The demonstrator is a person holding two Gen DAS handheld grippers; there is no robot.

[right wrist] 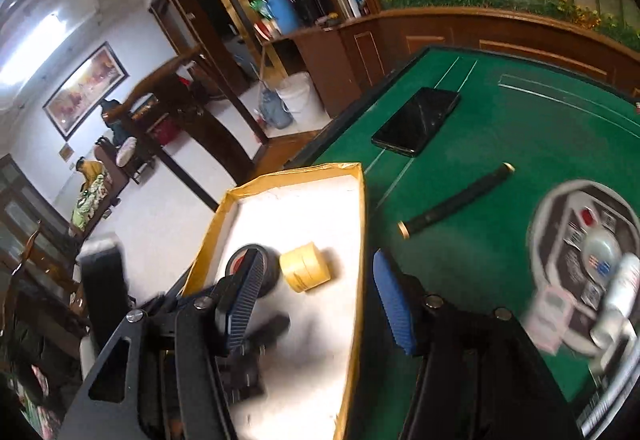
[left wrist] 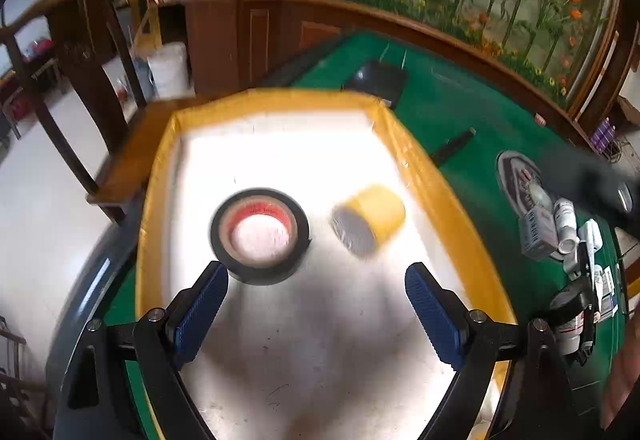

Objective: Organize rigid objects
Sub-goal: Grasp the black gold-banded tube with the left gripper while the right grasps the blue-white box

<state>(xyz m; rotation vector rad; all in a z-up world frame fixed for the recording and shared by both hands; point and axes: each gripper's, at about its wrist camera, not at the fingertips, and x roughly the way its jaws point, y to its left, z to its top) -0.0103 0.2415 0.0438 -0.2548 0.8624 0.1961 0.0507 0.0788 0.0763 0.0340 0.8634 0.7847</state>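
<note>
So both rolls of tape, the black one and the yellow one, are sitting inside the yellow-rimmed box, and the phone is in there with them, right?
Not quite. The black tape roll and yellow tape roll are inside the yellow-rimmed box, but the phone is not. It lies outside the box on the green table, beyond the box's far end. The right wrist view shows this clearly.

table (right wrist: 500, 127): matt green felt | phone (right wrist: 416, 121): glossy glass | black tape roll (left wrist: 260, 236): glossy
</note>
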